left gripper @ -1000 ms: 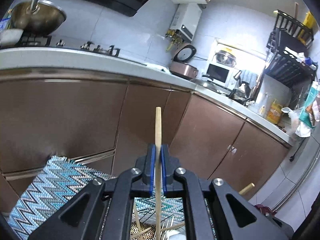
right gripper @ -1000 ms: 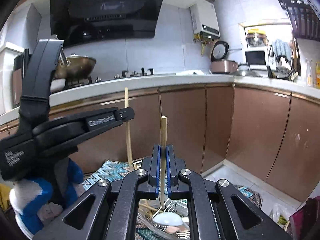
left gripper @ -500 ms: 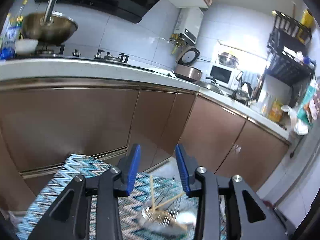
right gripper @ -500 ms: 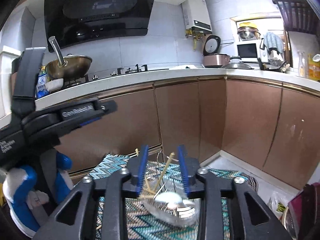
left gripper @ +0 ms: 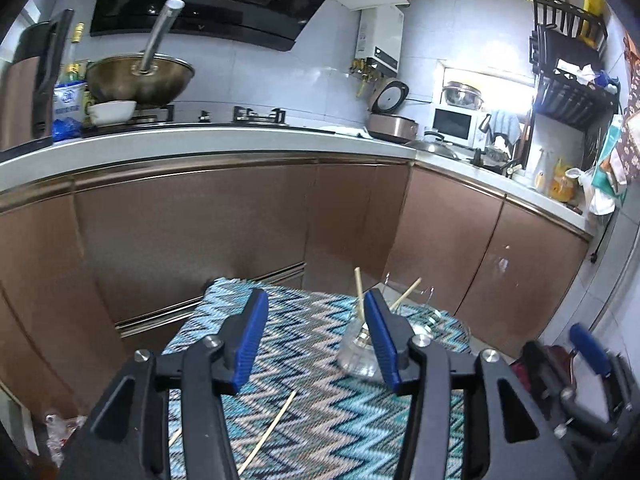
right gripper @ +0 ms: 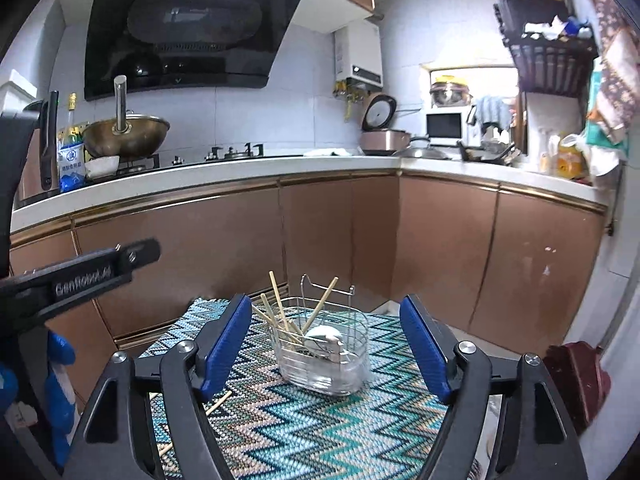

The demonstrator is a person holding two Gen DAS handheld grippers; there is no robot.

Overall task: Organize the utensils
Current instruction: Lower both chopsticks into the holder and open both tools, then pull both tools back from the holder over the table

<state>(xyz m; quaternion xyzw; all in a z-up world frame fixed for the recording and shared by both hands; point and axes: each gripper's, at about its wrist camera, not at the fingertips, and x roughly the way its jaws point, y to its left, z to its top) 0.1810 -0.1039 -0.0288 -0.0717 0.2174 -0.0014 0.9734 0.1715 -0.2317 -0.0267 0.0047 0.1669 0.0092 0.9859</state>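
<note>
Where chopsticks (right gripper: 280, 312) lean, wire caddy (right gripper: 324, 352).

Left claw (right gripper: 86, 274) arm reads "GenRobot.AI" (blurred); bottle label (right gripper: 71, 160) print illegible.

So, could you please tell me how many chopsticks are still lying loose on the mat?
2 are visible: one chopstick lies diagonally in the middle of the zigzag mat, and another chopstick peeks out beside the left gripper. More may be hidden under the grippers.
</note>
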